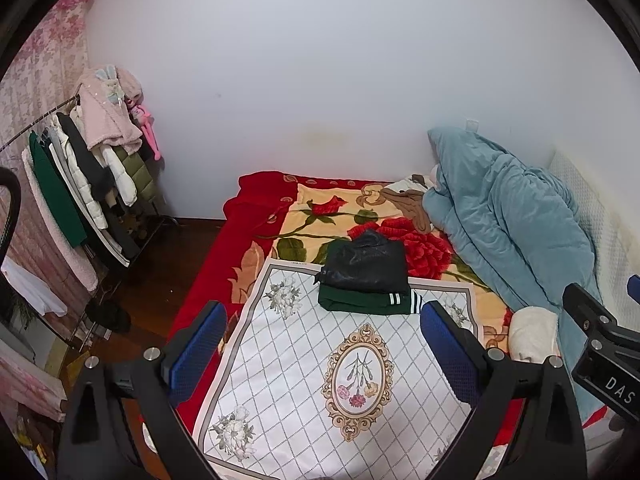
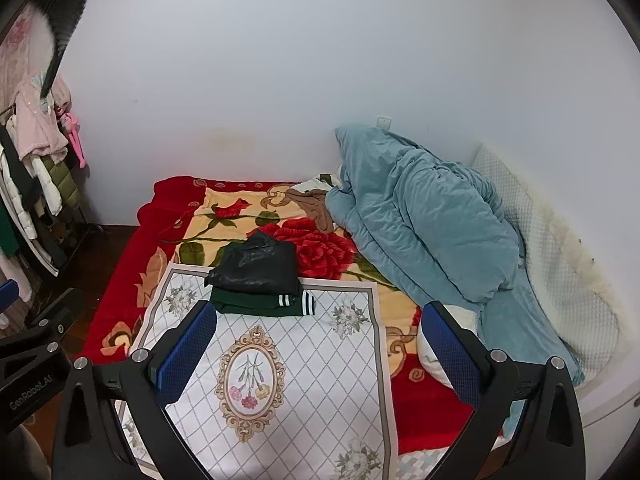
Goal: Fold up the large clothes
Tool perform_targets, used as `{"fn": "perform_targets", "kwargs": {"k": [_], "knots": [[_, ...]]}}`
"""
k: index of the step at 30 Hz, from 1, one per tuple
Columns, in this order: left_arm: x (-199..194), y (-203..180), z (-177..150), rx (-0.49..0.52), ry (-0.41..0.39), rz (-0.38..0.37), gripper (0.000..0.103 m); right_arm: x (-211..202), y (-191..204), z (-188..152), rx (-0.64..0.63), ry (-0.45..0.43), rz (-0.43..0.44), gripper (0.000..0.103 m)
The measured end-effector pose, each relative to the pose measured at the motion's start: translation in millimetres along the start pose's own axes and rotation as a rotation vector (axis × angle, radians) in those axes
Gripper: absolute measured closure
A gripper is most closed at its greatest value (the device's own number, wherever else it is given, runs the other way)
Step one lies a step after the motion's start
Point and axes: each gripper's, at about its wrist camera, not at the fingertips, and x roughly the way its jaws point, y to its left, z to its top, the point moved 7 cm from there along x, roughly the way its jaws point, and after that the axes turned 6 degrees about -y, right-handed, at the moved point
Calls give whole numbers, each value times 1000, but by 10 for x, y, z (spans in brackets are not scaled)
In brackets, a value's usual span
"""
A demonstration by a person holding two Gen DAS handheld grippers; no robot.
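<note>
a: tongs? left tongs (image 1: 322, 354) apart, right tongs (image 2: 318, 354) apart, both empty.
b: clothes?
a: black jacket (image 1: 366, 260) folded atop green garment (image 1: 370, 302), on white mat's (image 1: 280, 380) far edge, on bed (image 1: 248, 216).

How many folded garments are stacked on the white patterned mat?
2. A black garment lies on top, at the mat's far edge; a dark green garment with white-striped cuffs sits directly beneath it. Anything thinner hidden between them cannot be ruled out.
</note>
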Motion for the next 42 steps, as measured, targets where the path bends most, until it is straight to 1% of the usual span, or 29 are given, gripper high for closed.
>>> {"fn": "perform_targets", "kwargs": {"k": [9, 22, 42], "knots": [[-56, -5, 38, -8, -7, 3, 4, -24, -19, -17, 6, -2, 2, 0], [-126, -131, 73, -14, -18, 1, 4, -34, -34, -10, 21, -8, 8, 0], [-169, -141, 65, -16, -23, 9, 4, -146, -76, -122, 33, -7, -1, 0]]}}
